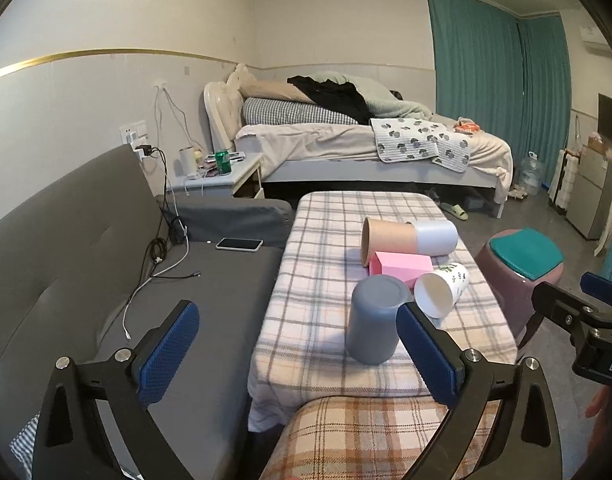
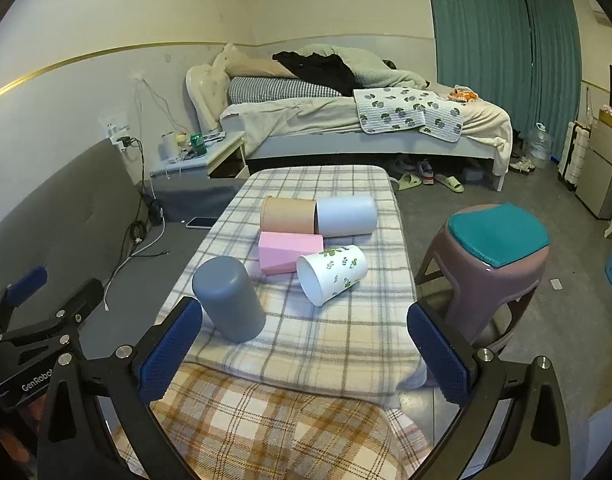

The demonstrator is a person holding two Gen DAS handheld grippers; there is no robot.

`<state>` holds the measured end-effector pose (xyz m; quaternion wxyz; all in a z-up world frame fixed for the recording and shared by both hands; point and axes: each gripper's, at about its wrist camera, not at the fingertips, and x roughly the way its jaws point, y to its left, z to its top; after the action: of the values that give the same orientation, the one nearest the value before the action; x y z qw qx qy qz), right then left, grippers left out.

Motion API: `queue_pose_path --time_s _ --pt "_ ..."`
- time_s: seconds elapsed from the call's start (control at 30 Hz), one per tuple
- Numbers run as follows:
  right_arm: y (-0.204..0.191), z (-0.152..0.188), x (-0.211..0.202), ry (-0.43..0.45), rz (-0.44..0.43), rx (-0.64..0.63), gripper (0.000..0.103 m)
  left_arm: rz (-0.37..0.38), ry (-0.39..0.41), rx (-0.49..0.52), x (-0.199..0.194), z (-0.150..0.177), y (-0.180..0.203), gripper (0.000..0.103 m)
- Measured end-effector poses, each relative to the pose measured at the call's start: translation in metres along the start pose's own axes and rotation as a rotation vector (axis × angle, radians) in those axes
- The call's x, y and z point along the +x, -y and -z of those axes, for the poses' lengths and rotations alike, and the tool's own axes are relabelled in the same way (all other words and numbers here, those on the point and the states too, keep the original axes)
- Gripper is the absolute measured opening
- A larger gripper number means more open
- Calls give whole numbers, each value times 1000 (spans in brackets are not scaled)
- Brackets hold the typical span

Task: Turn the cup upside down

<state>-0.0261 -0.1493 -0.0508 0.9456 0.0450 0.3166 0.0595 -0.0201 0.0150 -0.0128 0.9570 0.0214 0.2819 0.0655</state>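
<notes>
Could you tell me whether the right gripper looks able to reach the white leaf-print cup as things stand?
Probably yes. The right gripper is open, and the white leaf-print cup lies on its side ahead of it, mouth toward it, with only bare cloth between. The grey cup stands off to the left.

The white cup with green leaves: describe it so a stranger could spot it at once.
Start at the plaid-covered table in front of the bed. Just right of the pink box at its middle, the white cup with green leaves lies on its side, open mouth toward the camera. It is the only printed cup; the grey cup and the tan and white cylinders are plain.
</notes>
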Motion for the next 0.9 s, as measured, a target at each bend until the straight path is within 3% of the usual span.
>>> queue_pose_path --time_s 0.9 --pt "-3 6 3 -27 3 -14 103 23 -28 23 -1 5 7 102"
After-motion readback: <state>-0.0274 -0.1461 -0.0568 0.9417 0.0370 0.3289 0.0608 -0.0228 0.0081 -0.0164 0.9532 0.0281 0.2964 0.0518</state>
